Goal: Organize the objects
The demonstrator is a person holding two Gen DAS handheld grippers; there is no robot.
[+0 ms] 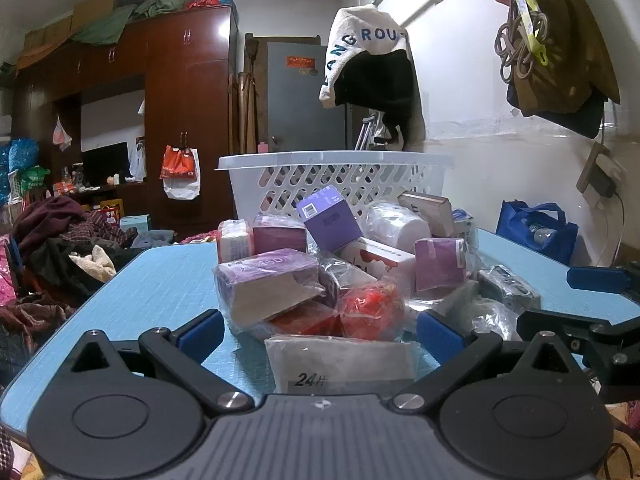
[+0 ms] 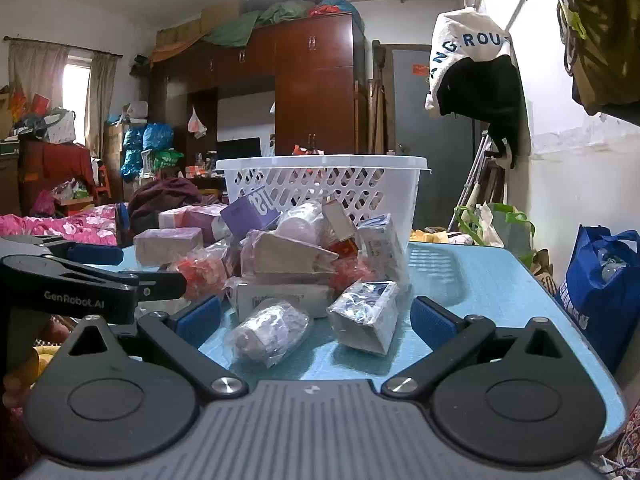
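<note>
A heap of small wrapped boxes and packets lies on a light blue table (image 1: 160, 280) in front of a white perforated basket (image 1: 336, 176), which also shows in the right wrist view as basket (image 2: 320, 184). In the heap I see a purple box (image 1: 330, 216), a red wrapped item (image 1: 370, 308) and a flat white packet (image 1: 340, 364) printed "24". My left gripper (image 1: 320, 332) stands open at the near edge of the heap, the white packet between its fingers but untouched. My right gripper (image 2: 316, 320) is open too, with a wrapped roll (image 2: 272, 332) and a silver-wrapped box (image 2: 366, 314) just ahead.
The other gripper's black arm crosses the right edge (image 1: 580, 332) of the left view and the left side (image 2: 80, 280) of the right view. A blue bag (image 2: 600, 280) stands right of the table. Clothes pile on a bed to the left; a brown wardrobe (image 1: 180, 120) lines the back wall.
</note>
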